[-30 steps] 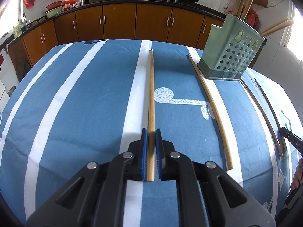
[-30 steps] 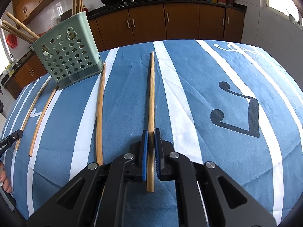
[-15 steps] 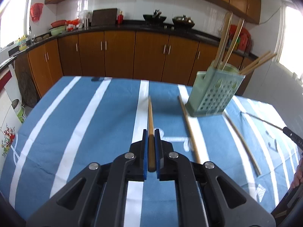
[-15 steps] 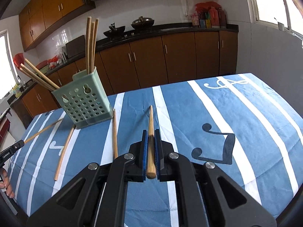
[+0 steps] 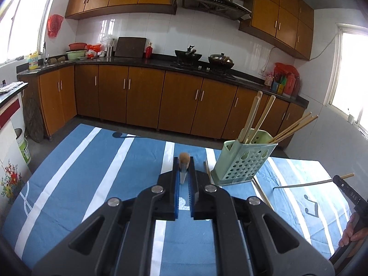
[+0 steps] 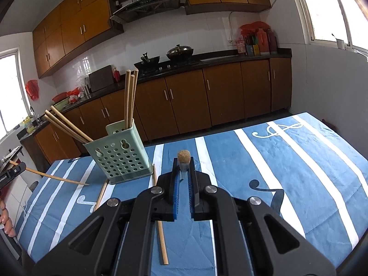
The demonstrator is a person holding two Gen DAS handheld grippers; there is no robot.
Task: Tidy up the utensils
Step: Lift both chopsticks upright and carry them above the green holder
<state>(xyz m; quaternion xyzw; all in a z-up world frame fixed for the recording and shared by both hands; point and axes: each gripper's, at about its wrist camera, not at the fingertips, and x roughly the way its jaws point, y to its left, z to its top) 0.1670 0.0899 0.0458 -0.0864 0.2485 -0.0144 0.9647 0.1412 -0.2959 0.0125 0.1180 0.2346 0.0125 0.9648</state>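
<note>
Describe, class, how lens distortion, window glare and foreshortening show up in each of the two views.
Left wrist view: fisheye bends the cabinet line and darkens the corners; the right window is blown out; the chopstick in the left tongs shrinks to a blurred end-on stub. Right wrist view: same curving; the window glares white; the chopstick in the right tongs looks equally foreshortened.
</note>
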